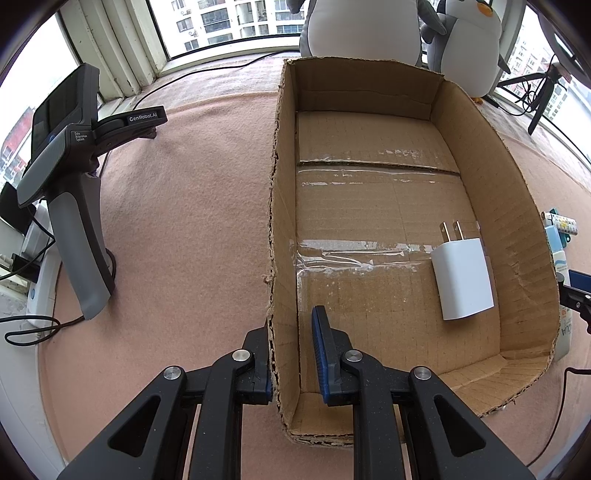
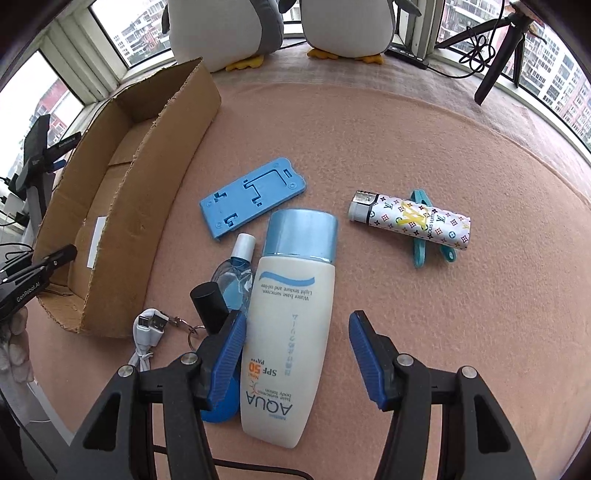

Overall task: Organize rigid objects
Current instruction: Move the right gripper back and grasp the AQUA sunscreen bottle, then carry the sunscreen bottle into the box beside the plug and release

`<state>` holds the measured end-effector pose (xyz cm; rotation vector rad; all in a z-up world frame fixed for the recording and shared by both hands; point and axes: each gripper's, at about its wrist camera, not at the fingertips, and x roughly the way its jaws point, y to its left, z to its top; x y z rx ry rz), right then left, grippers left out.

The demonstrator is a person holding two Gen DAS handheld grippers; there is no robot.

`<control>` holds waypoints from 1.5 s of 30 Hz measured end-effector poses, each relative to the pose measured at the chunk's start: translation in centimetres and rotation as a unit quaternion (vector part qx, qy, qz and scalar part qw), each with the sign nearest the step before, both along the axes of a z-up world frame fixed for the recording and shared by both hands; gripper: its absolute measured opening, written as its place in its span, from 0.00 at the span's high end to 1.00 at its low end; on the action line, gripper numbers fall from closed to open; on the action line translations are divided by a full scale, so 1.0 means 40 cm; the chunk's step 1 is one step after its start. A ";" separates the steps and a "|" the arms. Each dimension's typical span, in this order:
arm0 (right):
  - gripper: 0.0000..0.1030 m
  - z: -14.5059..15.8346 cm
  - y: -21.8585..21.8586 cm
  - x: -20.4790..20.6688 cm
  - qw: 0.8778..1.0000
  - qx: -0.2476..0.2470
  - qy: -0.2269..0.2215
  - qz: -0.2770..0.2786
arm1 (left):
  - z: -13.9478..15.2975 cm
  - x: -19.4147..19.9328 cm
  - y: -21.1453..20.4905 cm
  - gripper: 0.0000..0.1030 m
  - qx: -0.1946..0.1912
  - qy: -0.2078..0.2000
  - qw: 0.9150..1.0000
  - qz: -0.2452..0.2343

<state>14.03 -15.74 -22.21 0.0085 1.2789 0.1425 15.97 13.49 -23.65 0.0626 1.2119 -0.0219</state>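
**What surrounds the work**

We see two plush penguins (image 2: 284,29) by the window (image 1: 229,22), a black tripod (image 2: 506,44) at the right sill, and a spare grey data-collection device (image 1: 70,192) standing on its stand at the left. A pink felt cloth (image 2: 424,129) covers the worktop.

One box (image 1: 284,184), one charger (image 1: 463,280), two bottles (image 2: 288,332).

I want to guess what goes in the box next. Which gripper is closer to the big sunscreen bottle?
Right. The right gripper has its open fingers either side of the sunscreen bottle. The left gripper is clamped on the cardboard box wall.
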 end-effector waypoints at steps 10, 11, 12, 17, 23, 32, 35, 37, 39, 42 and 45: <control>0.48 -0.020 0.016 0.031 0.999 -0.036 0.009 0.009 | -0.003 0.002 0.003 0.83 -0.003 0.000 1.000 0.001; 0.48 -0.022 0.010 0.032 0.999 -0.038 0.010 0.008 | -0.004 0.002 0.004 0.83 -0.003 0.000 1.000 0.001; 0.48 -0.023 0.004 0.034 0.999 -0.041 0.010 0.006 | -0.005 0.002 0.004 0.83 -0.004 0.000 1.000 0.001; 0.51 -0.027 -0.044 0.044 0.999 -0.039 0.012 -0.006 | -0.005 0.003 0.006 0.83 -0.003 0.000 1.000 0.000; 0.52 -0.031 -0.076 0.070 1.000 -0.024 0.013 -0.008 | -0.006 0.002 0.006 0.83 -0.003 0.000 1.000 0.000; 0.57 -0.030 -0.034 0.066 0.999 -0.050 0.010 0.019 | -0.009 0.003 0.007 0.83 -0.003 0.001 1.000 0.000; 0.57 -0.030 -0.035 0.065 0.999 -0.047 0.008 0.017 | -0.011 0.003 0.007 0.83 -0.002 0.001 1.000 0.000; 0.57 -0.029 -0.036 0.063 0.999 -0.047 0.006 0.015 | -0.011 0.003 0.007 0.83 -0.003 0.001 1.000 0.000; 0.57 -0.025 -0.036 0.059 0.999 -0.044 0.004 0.012 | -0.011 0.004 0.007 0.83 -0.003 0.002 1.000 -0.001; 0.57 -0.007 -0.047 0.043 0.999 -0.034 -0.003 0.003 | -0.011 0.004 0.008 0.83 -0.004 0.001 1.000 0.000; 0.57 0.023 -0.055 0.039 1.000 -0.024 -0.014 -0.001 | -0.011 0.004 0.007 0.83 -0.003 0.001 1.000 -0.001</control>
